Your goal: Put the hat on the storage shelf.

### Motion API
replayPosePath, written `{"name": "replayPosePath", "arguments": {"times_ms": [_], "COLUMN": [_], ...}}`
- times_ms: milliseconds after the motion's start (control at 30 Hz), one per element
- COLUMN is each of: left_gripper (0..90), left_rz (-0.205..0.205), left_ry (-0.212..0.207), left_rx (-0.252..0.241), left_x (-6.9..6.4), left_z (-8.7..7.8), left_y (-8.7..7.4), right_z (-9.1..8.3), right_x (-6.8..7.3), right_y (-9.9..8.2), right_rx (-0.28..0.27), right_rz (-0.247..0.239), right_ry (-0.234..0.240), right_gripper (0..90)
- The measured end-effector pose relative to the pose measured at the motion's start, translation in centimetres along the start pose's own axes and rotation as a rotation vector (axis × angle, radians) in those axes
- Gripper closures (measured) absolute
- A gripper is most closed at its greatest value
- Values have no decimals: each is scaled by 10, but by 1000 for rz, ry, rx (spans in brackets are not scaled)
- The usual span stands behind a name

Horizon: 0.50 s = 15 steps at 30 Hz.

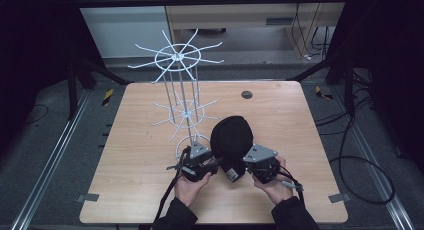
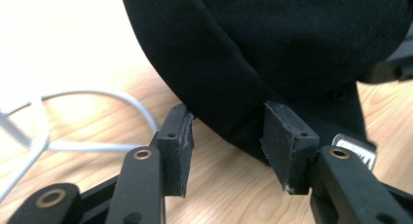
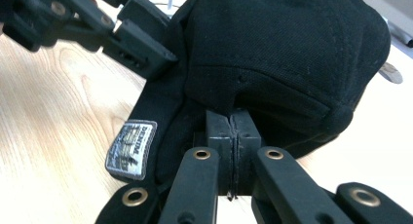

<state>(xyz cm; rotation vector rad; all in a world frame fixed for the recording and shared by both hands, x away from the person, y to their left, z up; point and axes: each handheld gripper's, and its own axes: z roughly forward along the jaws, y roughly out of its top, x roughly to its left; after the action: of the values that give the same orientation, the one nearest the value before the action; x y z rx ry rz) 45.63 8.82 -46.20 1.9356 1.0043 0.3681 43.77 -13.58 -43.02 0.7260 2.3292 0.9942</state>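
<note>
Gripping black cap [image 1: 231, 136], both hands [image 1: 192, 186] seemingly level.

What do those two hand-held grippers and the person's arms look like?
Each hand-held gripper, left and right, is black with a grey three-cornered plate on top and a dark cable trailing back. Their jaws are black bars with brass-coloured rivets and flat black pads. The person wears dark sleeves.

White wire rack [image 1: 181, 90], wooden table [image 1: 280, 120]

A pale wooden table [image 1: 150, 190] stands on grey floor [image 1: 50, 155], black cables [image 1: 360, 160] alongside.
</note>
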Motion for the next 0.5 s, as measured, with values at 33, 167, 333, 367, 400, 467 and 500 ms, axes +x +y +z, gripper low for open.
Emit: {"name": "replayPosePath", "arguments": {"times_ms": [33,167,333,367,400,467,500], "left_gripper": [544,533,510,505,503,504,505], "left_rz": [7,26,88,89,95,98,96], "left_ry": [8,27,91,98,109,125,127], "left_rx": [8,18,-2,-15,-25,-46,-53], "left_x": [0,1,0,0,1,4,6], "left_z": [0,-2,-21,-28,-33,-42,-45], "left_y": [-2,-7,-10,-10,-10,-8,-7], "right_z": [2,9,14,15,16,18,19], "right_x": [0,0,-1,-1,0,1,2], "right_y": [1,4,3,3,3,4,5], "right_rx": [3,17,13,14,13,17,19], "right_rz": [2,20,28,27,27,20,21], "right_ry": [2,8,14,19,22,28,30], "right_gripper": [898,898,898,897,897,897,896]}}
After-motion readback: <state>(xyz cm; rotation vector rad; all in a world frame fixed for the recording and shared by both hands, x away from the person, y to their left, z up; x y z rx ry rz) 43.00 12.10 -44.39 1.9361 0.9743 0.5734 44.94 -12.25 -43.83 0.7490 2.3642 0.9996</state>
